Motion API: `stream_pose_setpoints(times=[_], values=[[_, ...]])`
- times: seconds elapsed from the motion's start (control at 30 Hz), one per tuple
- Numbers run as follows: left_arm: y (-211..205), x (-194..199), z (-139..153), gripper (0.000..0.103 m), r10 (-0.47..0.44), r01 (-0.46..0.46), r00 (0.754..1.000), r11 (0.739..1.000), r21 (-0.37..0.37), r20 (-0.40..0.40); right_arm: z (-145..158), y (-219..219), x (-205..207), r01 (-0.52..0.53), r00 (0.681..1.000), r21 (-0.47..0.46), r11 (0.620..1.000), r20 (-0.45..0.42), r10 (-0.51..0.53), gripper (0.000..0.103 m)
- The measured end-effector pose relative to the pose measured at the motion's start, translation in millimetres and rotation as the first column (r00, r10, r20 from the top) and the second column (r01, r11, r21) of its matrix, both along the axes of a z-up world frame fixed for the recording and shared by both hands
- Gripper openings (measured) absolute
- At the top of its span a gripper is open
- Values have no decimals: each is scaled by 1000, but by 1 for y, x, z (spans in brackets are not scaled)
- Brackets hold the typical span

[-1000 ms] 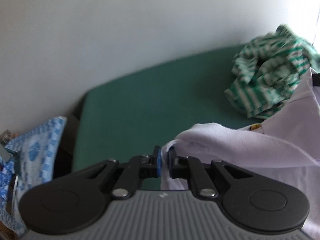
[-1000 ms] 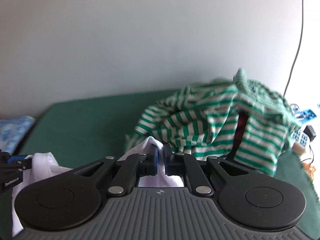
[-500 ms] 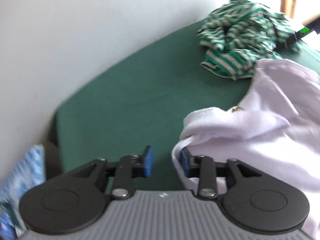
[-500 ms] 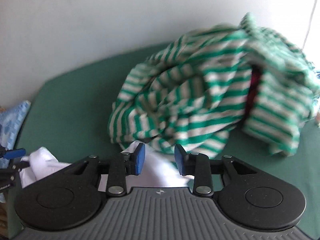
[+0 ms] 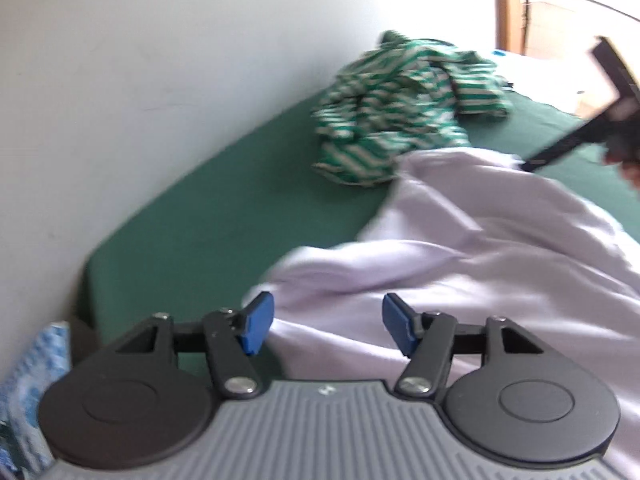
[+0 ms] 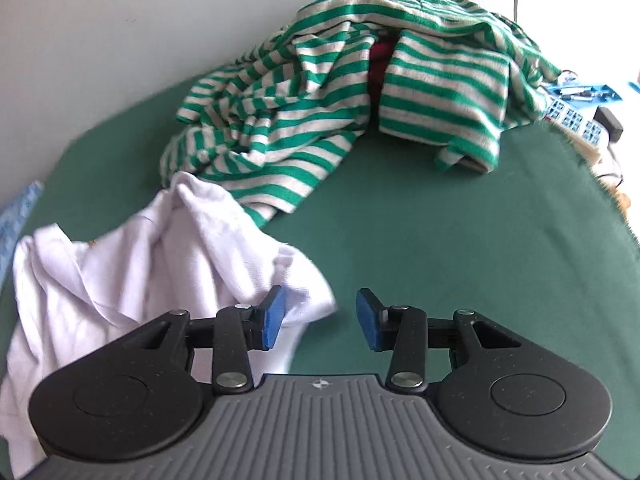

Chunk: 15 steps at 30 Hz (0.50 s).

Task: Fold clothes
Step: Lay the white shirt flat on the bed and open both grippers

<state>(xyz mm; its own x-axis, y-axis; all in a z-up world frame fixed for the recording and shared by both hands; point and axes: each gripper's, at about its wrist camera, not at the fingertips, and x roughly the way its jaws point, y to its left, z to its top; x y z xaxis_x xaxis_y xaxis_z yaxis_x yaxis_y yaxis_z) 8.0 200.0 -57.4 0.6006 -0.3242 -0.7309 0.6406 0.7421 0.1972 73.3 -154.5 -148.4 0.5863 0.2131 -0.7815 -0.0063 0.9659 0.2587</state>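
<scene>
— Garment status?
— White shirt [image 6: 132, 264] lies crumpled on the green desk [image 6: 460, 240], its far edge touching the striped shirt [image 6: 340, 92], which sits heaped by the wall [image 6: 140, 20].

— Tongs?
— Left tongs [image 5: 327, 322] spread wide, gripping nothing, white cloth beneath them. Right tongs [image 6: 318, 317] likewise parted and empty; one blue pad [image 6: 272, 316] sits over the shirt's hem.

Both the left gripper [image 5: 328, 328] and right gripper [image 6: 320, 318] spread wide and released the white shirt [image 6: 132, 256], which dropped onto the green cloth [image 6: 460, 232].
</scene>
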Motion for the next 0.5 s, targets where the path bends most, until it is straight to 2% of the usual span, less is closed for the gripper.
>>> stream_pose_setpoints(times=[0.1,0.17,0.23,0.33,0.43,0.5], values=[[-7,-36,-6,69,20,-20,1000,1000,2,-23,-11,14,4,-3,999,25,1000,48,2,41],[-11,-59,-12,69,60,-60,998,998,27,-21,-10,22,4,-31,997,-4,1000,72,32,13],[-14,-80,-19,69,106,-105,994,992,65,-12,-4,23,3,-46,994,8,999,103,45,12],[-23,-88,-35,68,183,-181,983,979,98,-19,19,14,6,0,982,-16,1000,187,3,11],[-34,-90,-52,57,237,-236,971,959,157,15,50,1,8,85,955,-97,992,292,-53,10],[-36,-88,-61,40,271,-269,962,945,186,16,63,-6,15,153,940,-156,976,327,-95,10]])
